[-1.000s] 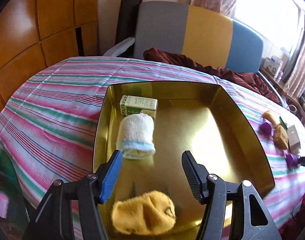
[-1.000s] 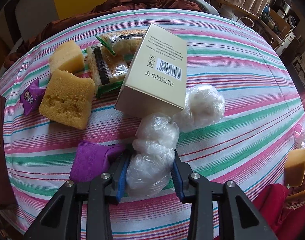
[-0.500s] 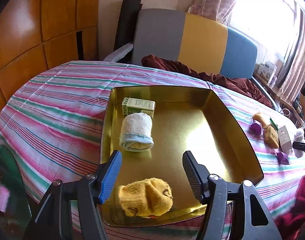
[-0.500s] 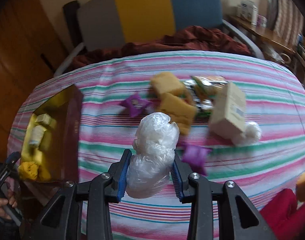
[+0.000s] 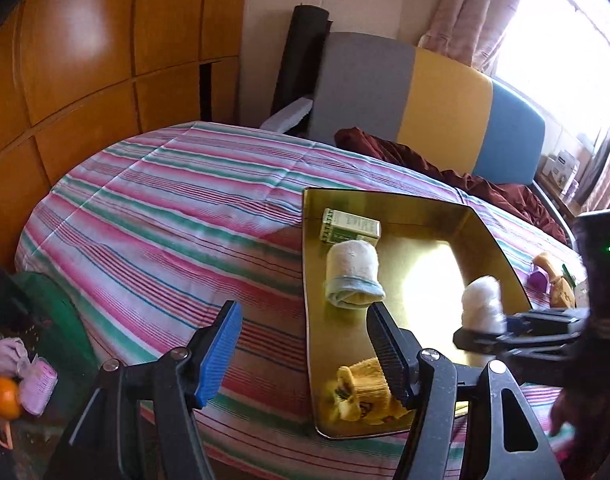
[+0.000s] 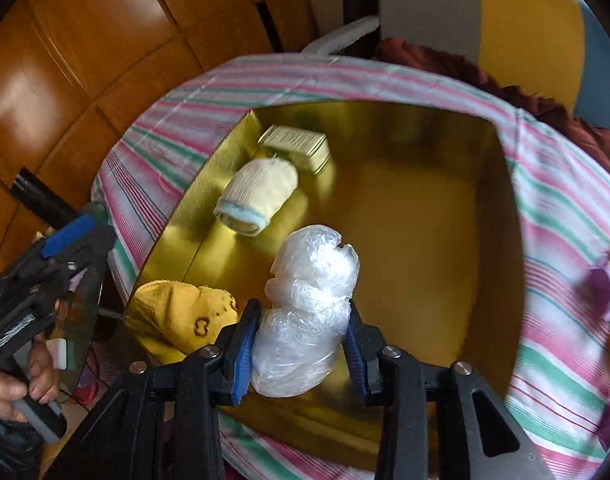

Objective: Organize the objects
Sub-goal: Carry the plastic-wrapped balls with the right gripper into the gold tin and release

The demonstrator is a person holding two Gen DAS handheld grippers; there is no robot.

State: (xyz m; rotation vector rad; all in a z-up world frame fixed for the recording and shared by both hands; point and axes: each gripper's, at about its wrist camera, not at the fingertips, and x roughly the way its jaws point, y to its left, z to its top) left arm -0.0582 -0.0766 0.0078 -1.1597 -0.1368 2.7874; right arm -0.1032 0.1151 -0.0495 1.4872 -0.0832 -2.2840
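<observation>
A gold tray (image 5: 501,256) (image 6: 501,208) sits on the striped tablecloth (image 5: 177,216). In it lie a green box (image 5: 351,231) (image 6: 297,146), a rolled white sock (image 5: 353,276) (image 6: 257,196) and a yellow sock (image 5: 361,392) (image 6: 181,316). My right gripper (image 6: 301,356) is shut on a crumpled clear plastic bag (image 6: 309,308) and holds it above the tray's near part; the bag also shows in the left wrist view (image 5: 483,306). My left gripper (image 5: 305,344) is open and empty, over the tray's left front edge.
Yellow sponges and purple wrappers (image 5: 553,280) lie on the cloth right of the tray. A grey, yellow and blue bench back (image 5: 425,96) and a maroon cloth (image 5: 405,156) stand behind the table. Wooden panels (image 5: 85,60) are at the left.
My right gripper has carried the plastic bag left from the cloth to above the tray. My left gripper has pulled back and shifted left, staying open.
</observation>
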